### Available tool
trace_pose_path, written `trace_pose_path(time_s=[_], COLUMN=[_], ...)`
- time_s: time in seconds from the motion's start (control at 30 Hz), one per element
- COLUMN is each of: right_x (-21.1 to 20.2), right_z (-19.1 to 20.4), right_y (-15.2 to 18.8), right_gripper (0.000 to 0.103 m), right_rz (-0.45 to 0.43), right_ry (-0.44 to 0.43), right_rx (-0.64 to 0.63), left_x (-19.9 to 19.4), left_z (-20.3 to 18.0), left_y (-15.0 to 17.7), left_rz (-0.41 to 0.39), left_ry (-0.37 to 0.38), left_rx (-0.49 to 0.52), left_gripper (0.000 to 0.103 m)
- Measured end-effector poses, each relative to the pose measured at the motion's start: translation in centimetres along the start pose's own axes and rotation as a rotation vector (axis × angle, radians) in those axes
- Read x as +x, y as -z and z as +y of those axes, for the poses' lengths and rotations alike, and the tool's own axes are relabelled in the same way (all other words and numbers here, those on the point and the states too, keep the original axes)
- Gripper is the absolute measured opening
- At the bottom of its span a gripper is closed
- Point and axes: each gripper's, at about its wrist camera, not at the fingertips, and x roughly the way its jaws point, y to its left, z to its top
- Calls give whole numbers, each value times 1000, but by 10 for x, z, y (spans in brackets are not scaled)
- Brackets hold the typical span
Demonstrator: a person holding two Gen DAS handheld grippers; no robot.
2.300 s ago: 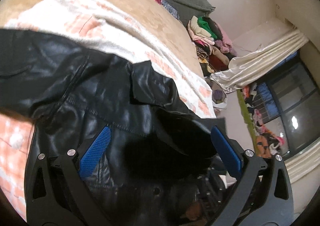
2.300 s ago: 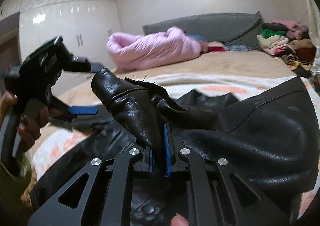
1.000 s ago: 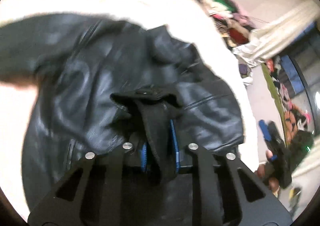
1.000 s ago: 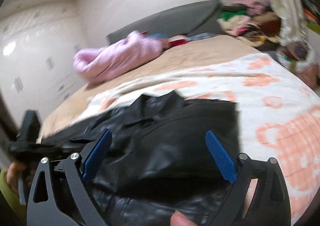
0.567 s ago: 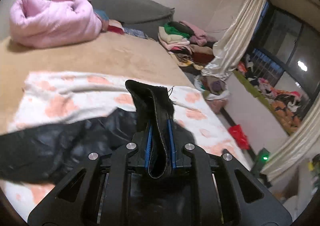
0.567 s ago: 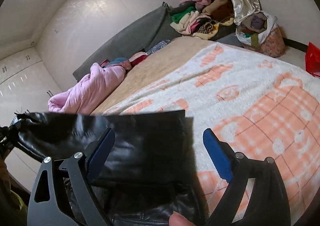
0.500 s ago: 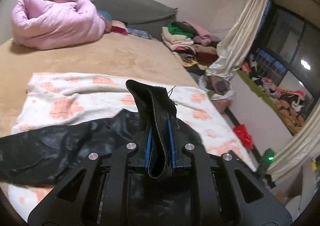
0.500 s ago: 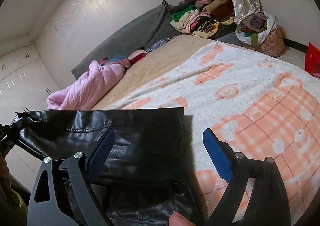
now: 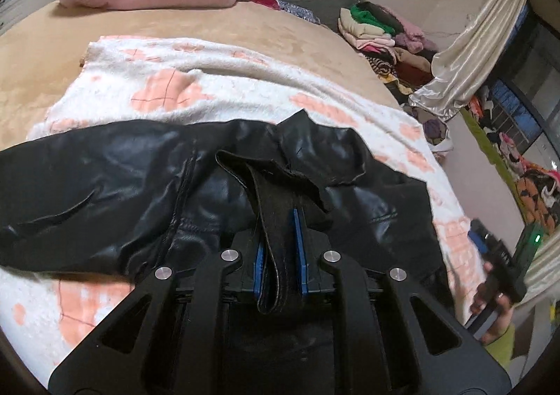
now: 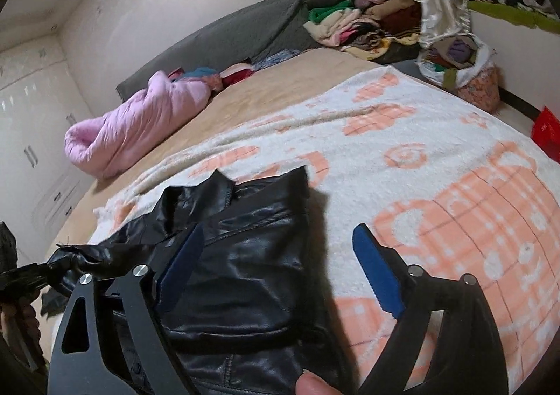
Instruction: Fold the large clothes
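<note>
Two grippers are in my views, and between them lies one black leather jacket (image 9: pixel 105 192), spread across a white blanket with orange patches (image 9: pixel 168 94) on the bed (image 9: pixel 42 44). My left gripper (image 9: pixel 278 248) is clenched on a strip of the jacket's hem or cuff: the dark band stands up between the blue pads and hangs down below them in a loop. From the right wrist view I see that same gripper at the far left edge, pinching a bunched end of the jacket (image 10: pixel 210 255). My right gripper (image 10: pixel 276 272) has its fingers (image 10: pixel 376 272) spread wide, though they have just been closing a little; a folded part of the jacket lies under and between them, and the pads are not pressing on it. The left pad sits over the leather, the right pad over the blanket (image 10: pixel 437 192) just beside the jacket's edge. A pink quilt (image 10: pixel 140 122) lies bundled near the grey headboard (image 10: pixel 227 34), well apart from the jacket, and a pile of clothes (image 10: pixel 360 20) sits beyond the bed's far corner.
</note>
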Motion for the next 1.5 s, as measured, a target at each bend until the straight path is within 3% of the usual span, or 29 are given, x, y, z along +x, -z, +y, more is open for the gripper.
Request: trace_pose_path(time_s=[0.17,0.33,0.47,0.53,0.63,0.77,0.97,1.2,1.4,1.5], right_x=[22,51,73,82,91,95,77,57,44,40], right_z=[28,44,36,28,23,24,28,40,60,73], right_y=[3,15,26,30,34,39,29,25,33,42], right_gripper=[74,73,68,60,60,61,66,68,71,73], right_rz=[58,152,242,277,294,291,250,211,204,211], right_ry=[-47,-28,22,54,68,86,32,1,-54,-73], right_rx=[-106,-186,-167,-137,-124,-143,-129,-152,-205,-259], left_x=[13,26,32,36,42,41,11,-39,-22,6], left_z=[16,28,33,39,49,57,51,23,-19,-30], left_y=[21,36,43,46,49,54,54,47,50,61], left_rz=[47,86,106,122,138,126,73,-65,7,83], left_ry=[-42,-77,-91,-88,-71,-42,-37,-154,-106,-144], left_rx=[12,15,9,-21,-62,-85,-75,31,126,163], left_gripper=[8,9,10,10,12,14,26,26,27,29])
